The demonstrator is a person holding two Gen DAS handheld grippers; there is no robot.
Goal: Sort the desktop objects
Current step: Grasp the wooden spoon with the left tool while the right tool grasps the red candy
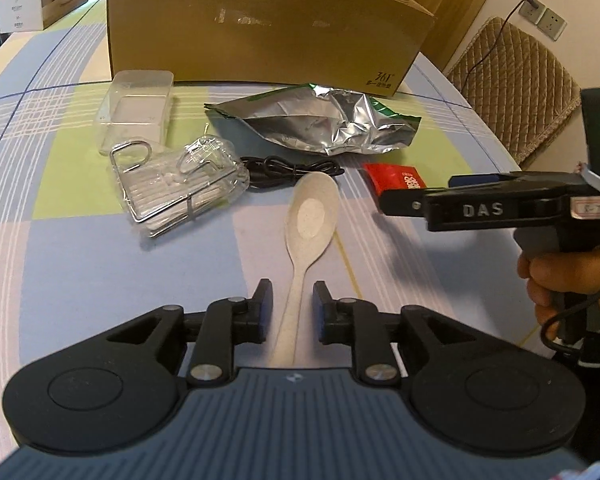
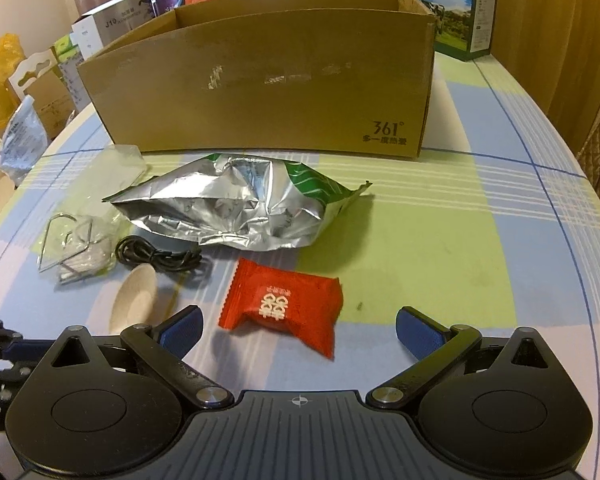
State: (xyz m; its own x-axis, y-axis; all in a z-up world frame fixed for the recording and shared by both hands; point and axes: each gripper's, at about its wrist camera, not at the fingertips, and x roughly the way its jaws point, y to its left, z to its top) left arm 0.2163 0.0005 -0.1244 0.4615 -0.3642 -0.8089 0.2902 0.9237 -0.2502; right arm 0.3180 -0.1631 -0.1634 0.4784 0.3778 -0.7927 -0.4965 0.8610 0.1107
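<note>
Left gripper (image 1: pixel 288 304): fingers parted, straddling spoon (image 1: pixel 306 224) handle, not clamped | right gripper (image 2: pixel 298 330): fingers spread wide before red packet (image 2: pixel 284 304) | foil bag (image 2: pixel 236 208), cable (image 2: pixel 156 258) mid-bench | cardboard box (image 2: pixel 260 84) at far edge; sorting seemingly barely begun.

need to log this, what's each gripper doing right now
Left gripper: open, jaws either side of the spoon handle.
Right gripper: open wide, red packet between, unheld.

- The cardboard box (image 2: pixel 260 84) carries "361°" printed near its lower right corner, with small characters beneath.
- The right gripper (image 1: pixel 416 196) shows "DAS" in raised letters on its side.
- A grey carton (image 2: pixel 116 16) behind the box reads "J19".
</note>
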